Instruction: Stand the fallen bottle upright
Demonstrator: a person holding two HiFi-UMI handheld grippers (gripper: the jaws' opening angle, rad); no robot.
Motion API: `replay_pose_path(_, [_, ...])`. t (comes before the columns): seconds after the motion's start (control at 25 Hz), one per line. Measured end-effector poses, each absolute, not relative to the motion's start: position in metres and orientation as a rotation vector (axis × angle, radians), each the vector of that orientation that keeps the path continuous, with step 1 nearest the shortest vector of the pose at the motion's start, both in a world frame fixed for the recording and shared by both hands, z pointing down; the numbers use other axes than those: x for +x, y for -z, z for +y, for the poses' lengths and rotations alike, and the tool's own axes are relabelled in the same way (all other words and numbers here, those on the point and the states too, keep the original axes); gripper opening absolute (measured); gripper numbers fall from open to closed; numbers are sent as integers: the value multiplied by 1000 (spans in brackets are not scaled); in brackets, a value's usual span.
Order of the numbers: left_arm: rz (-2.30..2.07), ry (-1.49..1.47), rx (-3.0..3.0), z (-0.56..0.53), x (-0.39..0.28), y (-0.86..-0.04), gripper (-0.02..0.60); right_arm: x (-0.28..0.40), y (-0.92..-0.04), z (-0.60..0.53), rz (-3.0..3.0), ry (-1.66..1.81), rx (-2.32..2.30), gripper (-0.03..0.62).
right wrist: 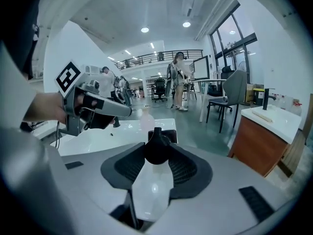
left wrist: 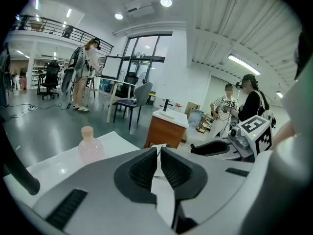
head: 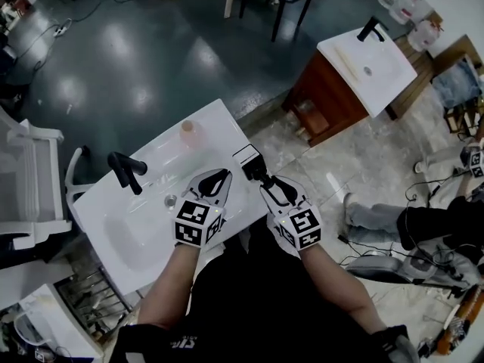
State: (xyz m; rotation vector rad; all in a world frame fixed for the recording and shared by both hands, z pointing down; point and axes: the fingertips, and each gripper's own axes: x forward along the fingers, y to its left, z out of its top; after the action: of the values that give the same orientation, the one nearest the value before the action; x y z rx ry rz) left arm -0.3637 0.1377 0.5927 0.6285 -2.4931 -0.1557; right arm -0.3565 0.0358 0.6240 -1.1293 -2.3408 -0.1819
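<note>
While the left hand-held gripper (head: 220,176) hangs over the white worktop (head: 227,125) with its jaws drawn to a thin slit and nothing between them, the right hand-held gripper (head: 268,184) is clamped on what looks like a dark bottle (head: 249,160). Its pads press on the rounded black neck end. The square body points away from the person and lies over rather than upright, at the worktop's right edge. Whether it touches the surface cannot be told. The two hand-held grippers sit side by side, near each other, at the worktop's near edge. A pale pink bottle (head: 189,132) stands upright by the far edge, well apart from both, and a black faucet (head: 125,171) stands beside the basin (head: 125,237) to the left.
</note>
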Motion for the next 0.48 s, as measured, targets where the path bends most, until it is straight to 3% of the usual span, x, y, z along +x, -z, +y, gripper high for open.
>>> replay_pose_path(0.48, [-2554,184,508,178,-369,-570,37,-393,-588,80,-2321,160,-1226,163])
